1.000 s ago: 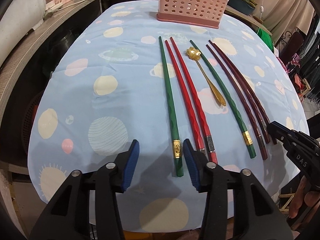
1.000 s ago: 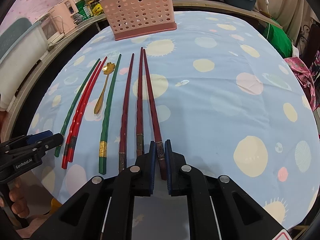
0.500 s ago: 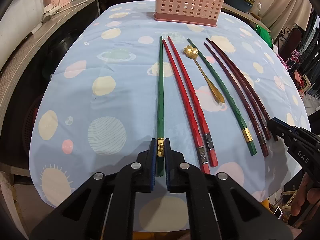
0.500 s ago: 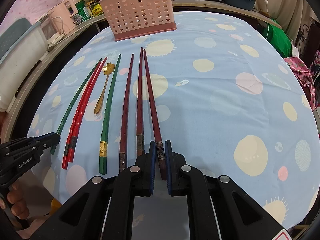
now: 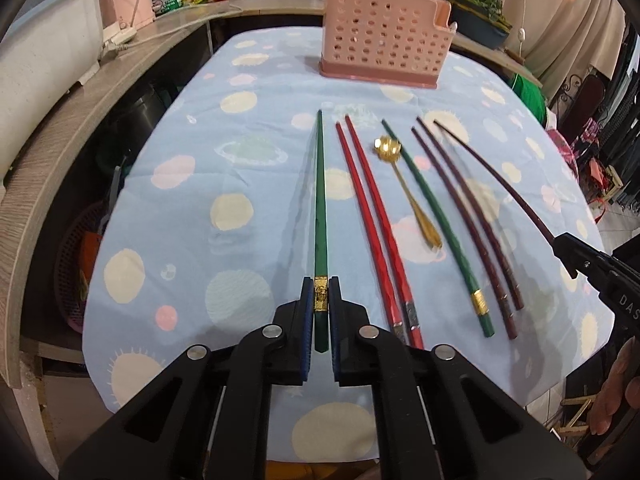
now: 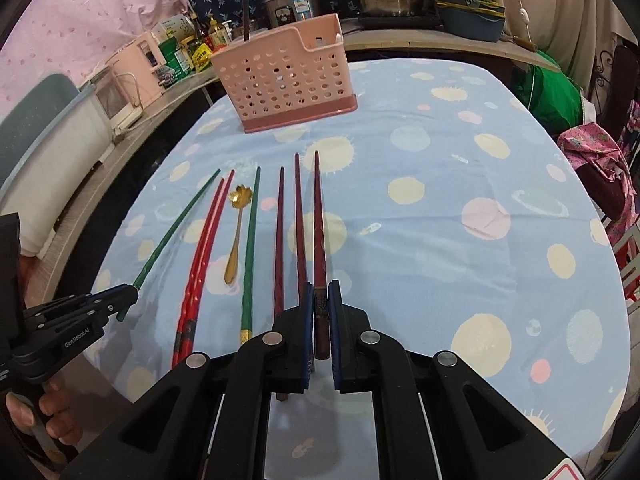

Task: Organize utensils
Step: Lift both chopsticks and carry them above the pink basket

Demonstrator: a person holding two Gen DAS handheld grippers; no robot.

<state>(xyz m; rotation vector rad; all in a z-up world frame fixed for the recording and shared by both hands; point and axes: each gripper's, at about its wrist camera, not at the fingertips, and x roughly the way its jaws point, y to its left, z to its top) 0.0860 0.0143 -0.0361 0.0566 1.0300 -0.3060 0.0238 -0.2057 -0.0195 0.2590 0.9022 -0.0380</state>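
Note:
My left gripper (image 5: 321, 294) is shut on the gold band of a green chopstick (image 5: 320, 200), held just above the blue spotted tablecloth (image 5: 200, 208). My right gripper (image 6: 320, 294) is shut on the butt of a maroon chopstick (image 6: 318, 220), lifted likewise. Lying between them are two red chopsticks (image 5: 372, 220), a gold flower spoon (image 5: 406, 188), a second green chopstick (image 5: 436, 220) and two maroon chopsticks (image 5: 468, 220). The pink perforated holder (image 6: 288, 80) stands at the far end with one dark chopstick (image 6: 245, 16) upright in it.
A curved wooden counter (image 5: 60, 140) wraps the table's left and back, carrying pots, bottles and a pink appliance. Green and pink cloth bundles (image 6: 560, 100) sit off the right edge. A red basket (image 5: 76, 272) lies below the left edge.
The left gripper closed on the green chopstick's gold band. Both grippers then rose, lifting their chopsticks off the cloth, and the holder and counter came further into view.

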